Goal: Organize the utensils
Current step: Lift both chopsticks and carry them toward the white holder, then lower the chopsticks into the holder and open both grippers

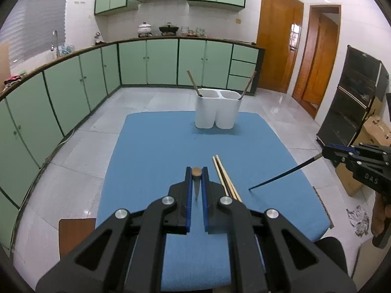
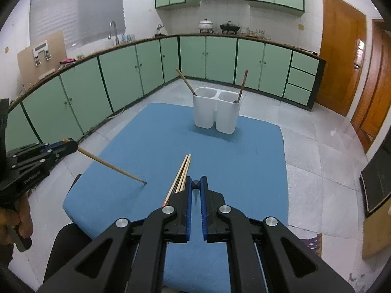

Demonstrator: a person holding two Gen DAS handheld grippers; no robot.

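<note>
My left gripper is shut on a wooden chopstick, seen end-on; in the right wrist view that chopstick slants down with its tip on the blue mat. My right gripper is shut on a black chopstick; in the left wrist view that black chopstick slants down to the mat. A pair of light wooden chopsticks lies on the mat between the grippers. A white two-compartment holder stands at the mat's far side, one wooden-handled utensil in each compartment.
The mat covers a small table on a tiled kitchen floor. Green cabinets line the far and left walls. A black rack and cardboard boxes stand at the right. A brown board sits by the near-left table corner.
</note>
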